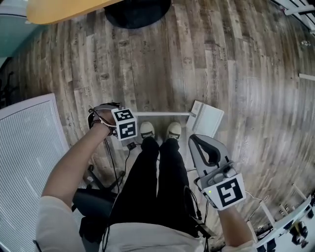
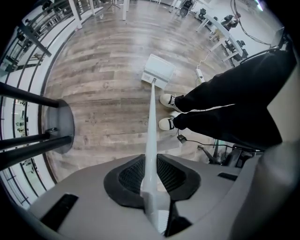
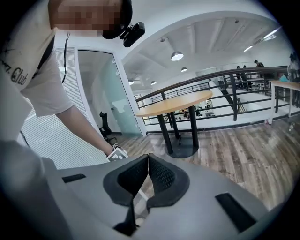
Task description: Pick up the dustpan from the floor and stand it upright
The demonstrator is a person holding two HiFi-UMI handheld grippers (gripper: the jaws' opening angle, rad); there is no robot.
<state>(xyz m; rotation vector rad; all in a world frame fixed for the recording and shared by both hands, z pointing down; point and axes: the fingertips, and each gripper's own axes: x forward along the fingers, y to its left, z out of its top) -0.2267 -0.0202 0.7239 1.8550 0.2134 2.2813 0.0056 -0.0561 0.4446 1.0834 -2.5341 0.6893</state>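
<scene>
The dustpan has a long pale handle (image 1: 162, 113) and a white ribbed pan (image 1: 206, 118). In the left gripper view the handle (image 2: 151, 126) runs from the jaws down to the pan (image 2: 158, 70), which is low by the floor just past the person's white shoes (image 2: 168, 112). My left gripper (image 2: 151, 164) is shut on the handle's upper end and points steeply down. In the head view it (image 1: 132, 118) sits left of the shoes. My right gripper (image 1: 199, 141) is raised at the person's right side, shut and empty. Its pads (image 3: 149, 159) meet, facing across the room.
A round wooden table (image 3: 173, 103) on a black pedestal base (image 1: 138, 10) stands ahead. A white slatted panel (image 1: 24, 147) is at the left. A black office chair (image 1: 93, 202) and a small cabled device (image 1: 131, 145) lie by the person's legs. Railings (image 3: 211, 79) edge the floor.
</scene>
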